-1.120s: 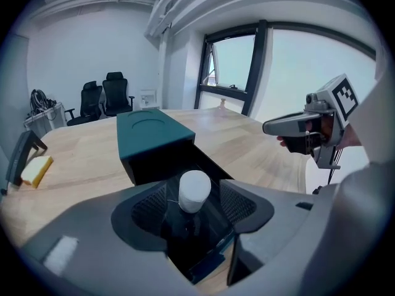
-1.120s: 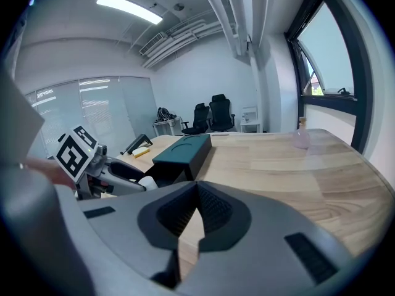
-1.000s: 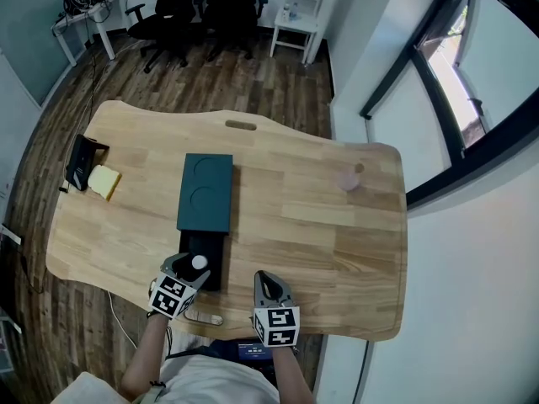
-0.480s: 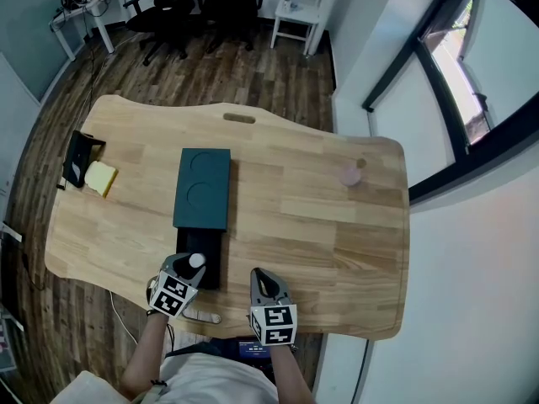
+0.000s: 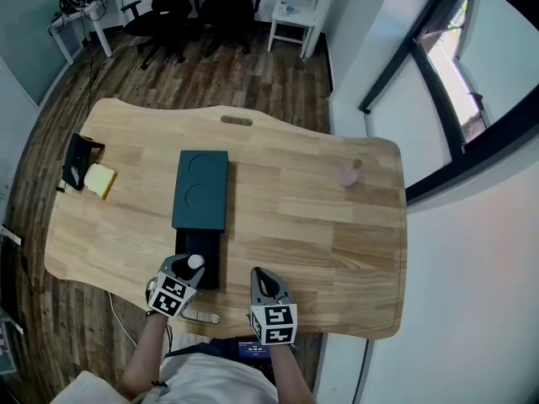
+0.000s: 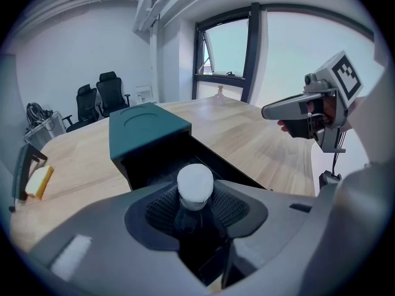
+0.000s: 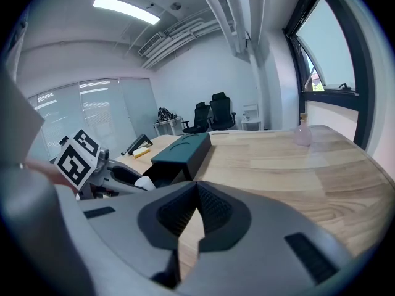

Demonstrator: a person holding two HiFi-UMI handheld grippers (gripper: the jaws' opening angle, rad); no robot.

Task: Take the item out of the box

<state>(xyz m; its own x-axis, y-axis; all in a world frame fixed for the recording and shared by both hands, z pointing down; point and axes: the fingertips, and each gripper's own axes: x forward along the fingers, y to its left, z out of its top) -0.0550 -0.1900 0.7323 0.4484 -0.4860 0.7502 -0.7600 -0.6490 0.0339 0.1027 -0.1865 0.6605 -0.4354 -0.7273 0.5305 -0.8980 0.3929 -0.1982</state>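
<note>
Teal box (image 5: 200, 190) — one; white-capped bottle (image 6: 195, 182) — one.

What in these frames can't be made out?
Left gripper view: body of the white-capped dark bottle hidden by the jaws of the left gripper, which have just been closing on it.
Same view: pulled-out black drawer of the dark teal box, inside lost in shadow.
Head view: small pink object on the wooden table, too small to identify.
</note>
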